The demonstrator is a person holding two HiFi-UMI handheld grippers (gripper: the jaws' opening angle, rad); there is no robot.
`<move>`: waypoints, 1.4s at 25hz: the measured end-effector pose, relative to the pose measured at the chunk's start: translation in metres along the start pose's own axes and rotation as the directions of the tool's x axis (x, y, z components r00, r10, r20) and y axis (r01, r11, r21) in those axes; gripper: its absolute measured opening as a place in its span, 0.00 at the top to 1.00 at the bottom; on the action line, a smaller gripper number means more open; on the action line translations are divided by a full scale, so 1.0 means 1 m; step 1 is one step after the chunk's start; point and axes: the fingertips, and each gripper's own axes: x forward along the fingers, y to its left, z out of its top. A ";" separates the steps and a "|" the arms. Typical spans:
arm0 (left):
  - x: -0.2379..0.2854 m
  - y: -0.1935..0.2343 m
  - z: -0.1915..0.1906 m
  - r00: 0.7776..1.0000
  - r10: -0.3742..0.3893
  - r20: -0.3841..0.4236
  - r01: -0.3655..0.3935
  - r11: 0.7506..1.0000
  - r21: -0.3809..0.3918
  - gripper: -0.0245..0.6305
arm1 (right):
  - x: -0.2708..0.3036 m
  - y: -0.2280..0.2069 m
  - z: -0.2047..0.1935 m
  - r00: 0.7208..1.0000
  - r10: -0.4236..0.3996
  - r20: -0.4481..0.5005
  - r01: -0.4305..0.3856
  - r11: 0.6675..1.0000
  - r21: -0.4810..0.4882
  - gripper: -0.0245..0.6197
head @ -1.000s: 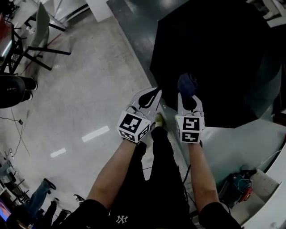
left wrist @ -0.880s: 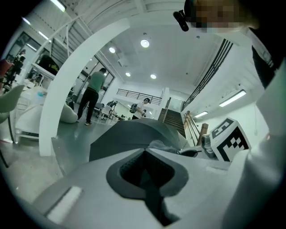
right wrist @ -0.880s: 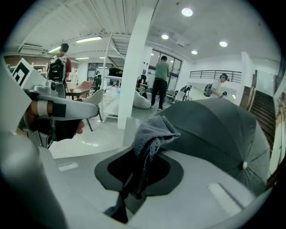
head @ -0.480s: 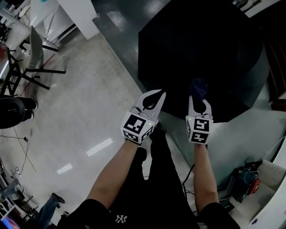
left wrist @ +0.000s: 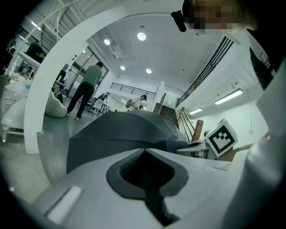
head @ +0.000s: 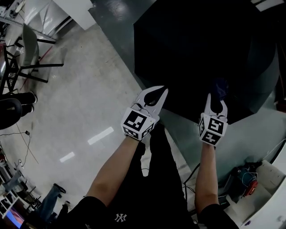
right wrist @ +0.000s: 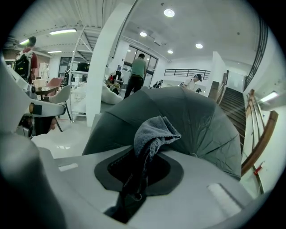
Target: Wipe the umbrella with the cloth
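A black open umbrella (head: 201, 49) lies on the floor ahead of me and fills the upper right of the head view. My right gripper (head: 217, 96) is shut on a dark blue-grey cloth (head: 220, 87), held over the canopy's near edge; I cannot tell whether they touch. In the right gripper view the cloth (right wrist: 154, 132) bunches out of the jaws of that gripper (right wrist: 149, 150), with the umbrella (right wrist: 201, 116) behind it. My left gripper (head: 163, 90) is shut on nothing, at the canopy's left rim. The left gripper view shows its tips (left wrist: 145, 151) before the umbrella (left wrist: 116, 129).
A chair (head: 29, 44) and a white pillar base (head: 76, 6) stand at the upper left. Someone's shoes (head: 20, 100) are at the left edge. Cables and a box of tools (head: 246, 179) lie lower right. People (right wrist: 138, 74) walk far behind; a staircase (right wrist: 232, 100) is at right.
My right gripper has carried the cloth to the right along the umbrella's near edge. The left gripper has crept slightly forward toward the rim, still shut.
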 end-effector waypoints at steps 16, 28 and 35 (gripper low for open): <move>-0.006 0.080 -0.050 0.987 0.159 -0.011 -0.159 0.985 -0.068 0.96 | 0.059 0.089 0.015 0.983 0.181 -0.021 -0.182 0.978 -0.098 0.84; -0.028 0.118 -0.065 0.977 0.212 0.002 -0.210 0.973 -0.098 0.96 | 0.075 0.127 0.022 0.972 0.223 -0.071 -0.231 0.964 -0.130 0.83; -0.028 0.124 -0.065 0.976 0.216 0.011 -0.214 0.972 -0.094 0.96 | 0.079 0.151 0.023 0.960 0.266 -0.088 -0.275 0.956 -0.105 0.84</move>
